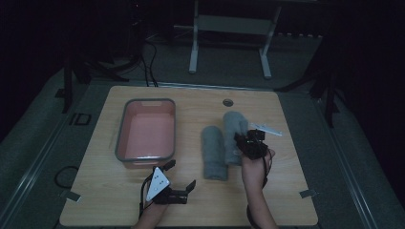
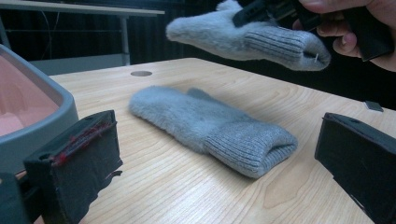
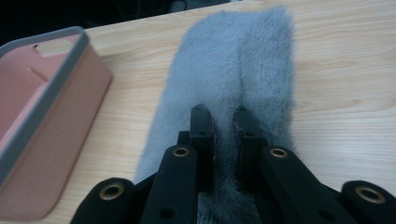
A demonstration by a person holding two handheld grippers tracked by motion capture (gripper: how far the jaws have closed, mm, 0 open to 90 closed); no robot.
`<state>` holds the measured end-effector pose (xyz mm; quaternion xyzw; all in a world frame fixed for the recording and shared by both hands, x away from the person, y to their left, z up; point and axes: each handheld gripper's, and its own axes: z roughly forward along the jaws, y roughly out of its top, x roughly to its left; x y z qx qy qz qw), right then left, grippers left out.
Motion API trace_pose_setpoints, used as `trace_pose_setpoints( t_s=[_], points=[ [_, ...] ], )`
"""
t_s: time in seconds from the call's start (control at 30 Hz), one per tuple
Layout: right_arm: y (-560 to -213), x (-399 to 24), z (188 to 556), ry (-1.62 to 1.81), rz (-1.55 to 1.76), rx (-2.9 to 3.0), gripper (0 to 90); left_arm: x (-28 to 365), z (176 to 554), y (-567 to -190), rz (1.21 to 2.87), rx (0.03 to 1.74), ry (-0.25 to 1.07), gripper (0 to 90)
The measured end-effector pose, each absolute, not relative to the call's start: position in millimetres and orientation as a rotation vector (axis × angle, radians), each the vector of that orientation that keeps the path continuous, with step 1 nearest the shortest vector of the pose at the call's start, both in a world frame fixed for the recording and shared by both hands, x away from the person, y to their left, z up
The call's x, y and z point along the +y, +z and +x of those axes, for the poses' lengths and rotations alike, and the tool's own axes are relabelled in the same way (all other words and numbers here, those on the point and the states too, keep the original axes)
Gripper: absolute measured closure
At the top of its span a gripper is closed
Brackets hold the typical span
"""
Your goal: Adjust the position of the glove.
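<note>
A: Start at the right tongs (image 3: 223, 122). What do they have?

B: Their jaws are pinched nearly together on a grey mitten (image 3: 233, 70), on a fold of its fuzzy body. In the left gripper view that mitten (image 2: 243, 35) hangs clear of the tabletop (image 2: 187, 186), with its ribbed cuff toward the camera and the person's right hand (image 2: 355, 23) above it.

A: And the left tongs (image 1: 179, 177)?

B: Spread wide, holding nothing, low over the near edge of the tabletop. Between their jaws, a little way ahead, lies the second mitten (image 2: 210, 126), flat on the wood.

A: Which way does it run?

B: Its long axis points away from the person, cuff nearest and fingertip end toward the far edge. From above, this second mitten (image 1: 213, 153) lies to the right of the left tongs and just left of the lifted one (image 1: 234, 136).

A: Where would the lifted one go?

B: My guess is the pink bin (image 1: 147, 133). It sits to the left of both mittens, so the right tongs would have to carry across the lying mitten to reach it. The left tongs are nearer both the bin and the lying mitten's cuff.
</note>
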<state>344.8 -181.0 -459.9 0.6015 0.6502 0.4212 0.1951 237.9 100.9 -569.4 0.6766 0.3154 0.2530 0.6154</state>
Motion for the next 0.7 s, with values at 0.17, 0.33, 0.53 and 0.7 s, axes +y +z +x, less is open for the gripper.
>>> trace_pose_setpoints(
  t_s=[0.17,0.33,0.53,0.7],
  points=[
    [-459,-159,342,1.193,1.643,1.839,81.5,101,238,-569,1.56,0.727,0.581,0.2],
    [-466,-141,341,1.187,1.631,1.883,81.5,101,238,-569,1.563,0.724,0.58,0.2],
    [-478,-130,338,1.163,1.637,1.921,81.5,101,238,-569,1.563,0.723,0.579,0.2],
    [-489,-129,338,1.136,1.653,1.931,81.5,101,238,-569,1.562,0.723,0.579,0.2]
  ],
)
